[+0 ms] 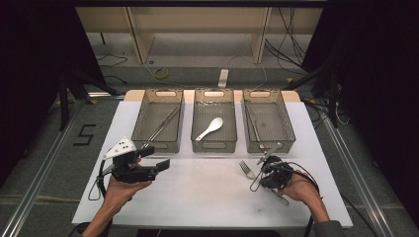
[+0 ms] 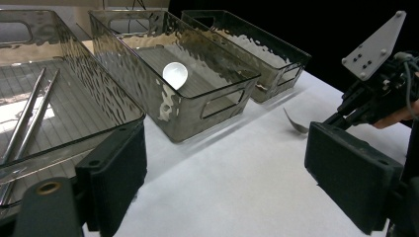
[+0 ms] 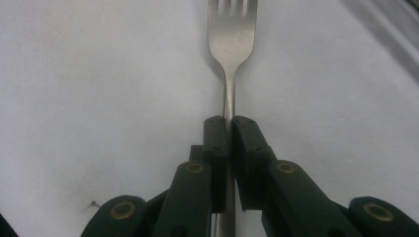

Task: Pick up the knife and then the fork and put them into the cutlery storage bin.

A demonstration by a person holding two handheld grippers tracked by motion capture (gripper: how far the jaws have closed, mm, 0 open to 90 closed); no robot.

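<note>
One fork [image 3: 232,34] remains on the white table [image 1: 197,197], its handle clamped in the right gripper [image 3: 230,123]; the left gripper [image 2: 222,163] waits, jaws apart. Beyond, the chopsticks [image 1: 160,126] and white spoon [image 1: 210,128] already lie in their bins; the right bin [image 1: 289,123] likely awaits the fork.

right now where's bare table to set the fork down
Free: the white mat between the left gripper and the right gripper, in front of the three bins. Crowded: the strip at the right gripper, where the fork lies clamped.
</note>
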